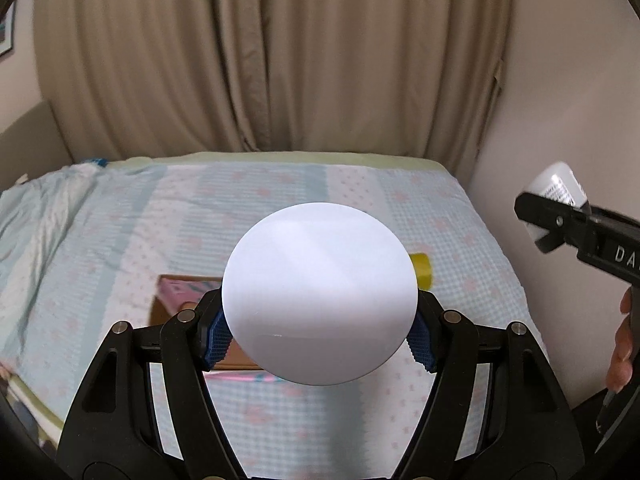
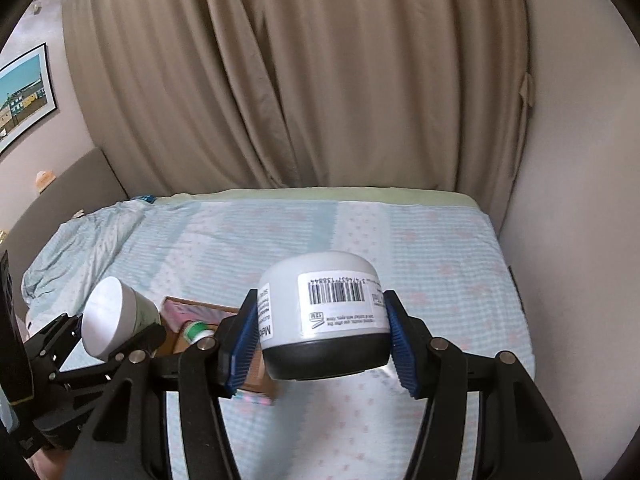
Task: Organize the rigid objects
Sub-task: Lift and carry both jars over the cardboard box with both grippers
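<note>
left gripper: fingers closed in on a white-lidded jar, blue pads pressing both sides. jar sits centre frame in the left wrist view, flat white lid facing the camera, held up off the bed.
same jar, right wrist view: lower left of frame, white lid with pale green body behind it, left gripper clamped around it.
right gripper: fingers closed on a white tub with a black base and a barcode label, blue pads touching each side. tub is centre frame, lying sideways, base toward the camera, clear of the bed.
right gripper, left wrist view: right edge of frame, white tub poking out past it; a hand is on the handle below.
box: open cardboard box with pink print on the bed, lower left of centre, behind both grippers. a green-and-white capped bottle lies inside.
yellow item: on the bed just right of the lid, mostly hidden, cannot tell what it is.
bed: light blue patterned cover; beige curtain behind.
</note>
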Demonstrator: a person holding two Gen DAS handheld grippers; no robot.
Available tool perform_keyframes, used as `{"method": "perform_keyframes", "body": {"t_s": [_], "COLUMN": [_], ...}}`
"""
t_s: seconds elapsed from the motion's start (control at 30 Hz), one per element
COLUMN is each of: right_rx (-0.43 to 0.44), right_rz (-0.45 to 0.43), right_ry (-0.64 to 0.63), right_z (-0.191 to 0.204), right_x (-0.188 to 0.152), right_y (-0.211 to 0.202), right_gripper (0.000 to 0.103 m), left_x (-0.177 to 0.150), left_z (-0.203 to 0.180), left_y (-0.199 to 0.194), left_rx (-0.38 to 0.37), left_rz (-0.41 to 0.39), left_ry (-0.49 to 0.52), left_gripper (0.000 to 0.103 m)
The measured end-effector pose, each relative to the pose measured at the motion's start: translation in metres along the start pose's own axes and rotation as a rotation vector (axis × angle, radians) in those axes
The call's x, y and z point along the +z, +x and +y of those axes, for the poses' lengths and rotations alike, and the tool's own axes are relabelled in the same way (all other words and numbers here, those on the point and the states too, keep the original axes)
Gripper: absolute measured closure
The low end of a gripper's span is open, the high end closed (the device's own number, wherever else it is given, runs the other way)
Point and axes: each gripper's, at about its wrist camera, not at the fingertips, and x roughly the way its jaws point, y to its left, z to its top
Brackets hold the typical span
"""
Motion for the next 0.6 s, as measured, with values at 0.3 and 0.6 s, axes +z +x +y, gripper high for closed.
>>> {"method": "perform_keyframes", "body": {"t_s": [0.3,0.6], "right_rx": [-0.015,-0.071], "right_rz": [0.009,0.057], "right_ry": [0.021,0.115], "right_z": [0.092,0.17], "right_x": [0.008,0.007], "right_y": [0.026,0.071], "right_gripper": [0.049,0.049], "left_x": [0.015,0.021], "left_z": [0.107,0.188], "left_y": [-0.003,0.035], "left_rx": [-0.016,-0.074], "left_rz": [0.014,0.106], "left_ry": [0.016,0.141], "left_gripper": [0.035,0.035]}}
